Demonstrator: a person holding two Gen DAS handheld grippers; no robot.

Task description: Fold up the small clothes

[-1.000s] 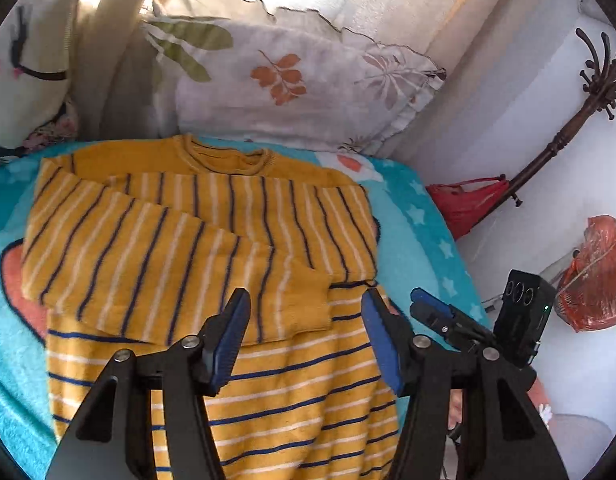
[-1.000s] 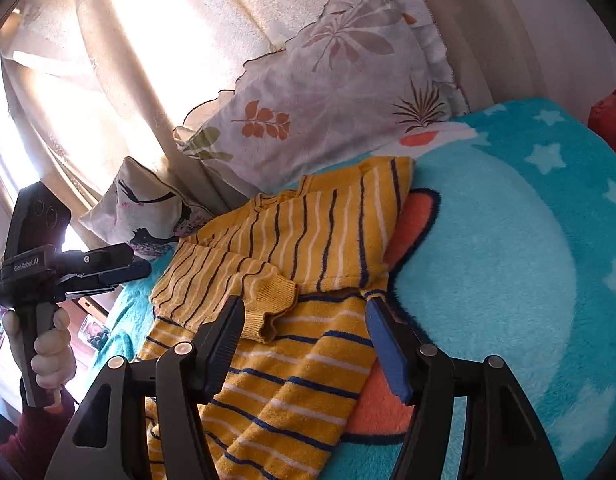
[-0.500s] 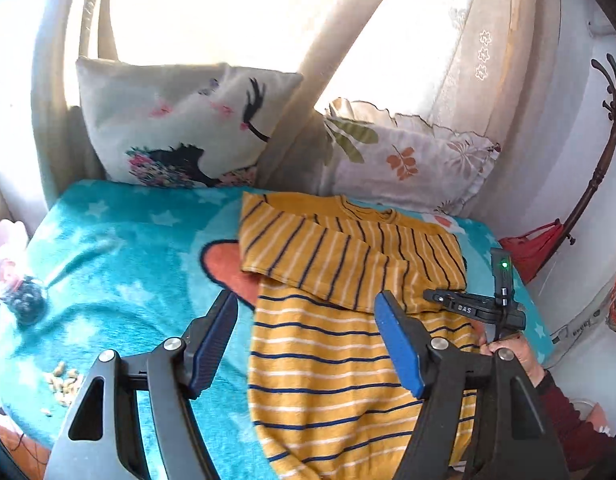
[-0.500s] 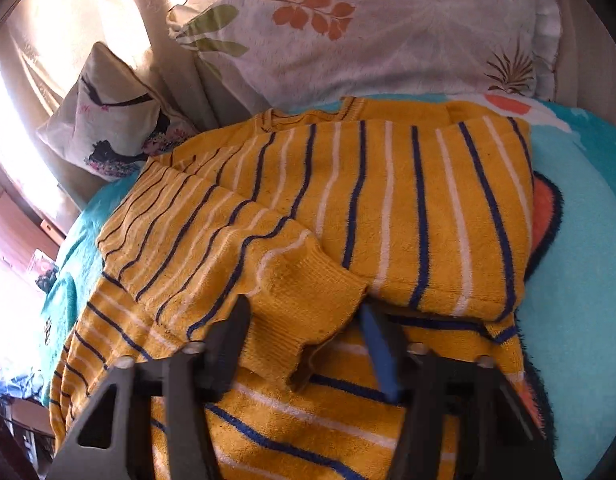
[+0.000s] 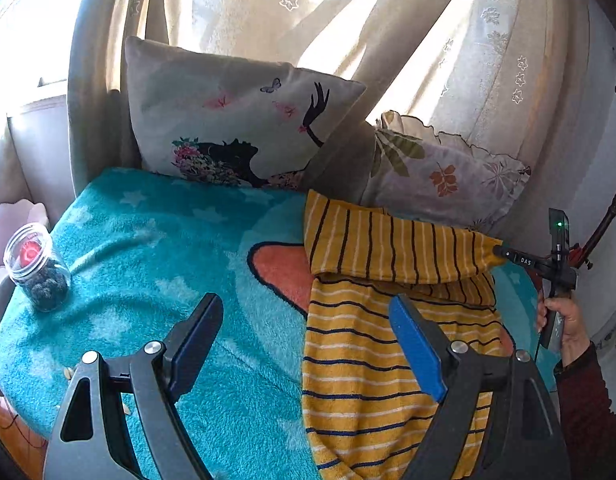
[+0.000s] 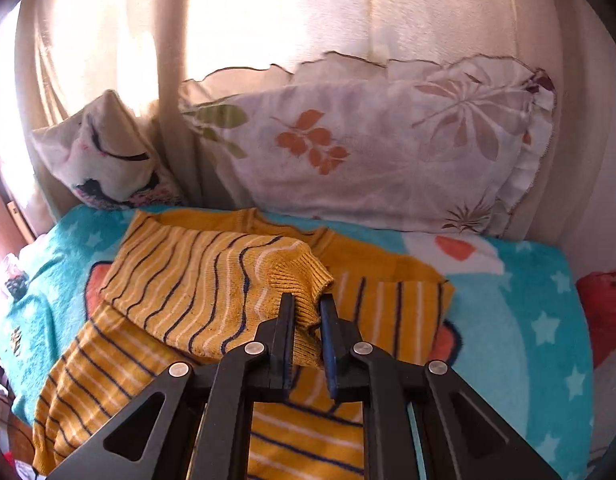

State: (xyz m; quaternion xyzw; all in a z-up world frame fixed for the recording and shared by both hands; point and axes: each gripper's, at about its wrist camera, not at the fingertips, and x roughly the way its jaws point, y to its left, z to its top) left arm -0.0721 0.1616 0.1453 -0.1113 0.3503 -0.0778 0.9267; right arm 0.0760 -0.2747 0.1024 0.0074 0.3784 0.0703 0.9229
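Since half a sec ago the right gripper [image 6: 306, 312] went from straddling the sleeve cuff [image 6: 304, 276] to pinching it, lifted a bit. Yellow striped sweater [image 5: 387, 344] lay on the teal blanket [image 5: 168, 248], sleeve folded across the chest, straight ahead of the right tongs. Left gripper [image 5: 308, 340] hung wide w/ nothing in it, sweater under its right finger. Leaf pillow [image 6: 367, 152] behind, jar [image 5: 38, 268] far left.

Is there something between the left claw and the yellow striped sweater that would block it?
Nothing visible blocks it. The left claw is open above the blanket, and the sweater lies directly beside and under its right finger. The glass jar stands far off to the left.
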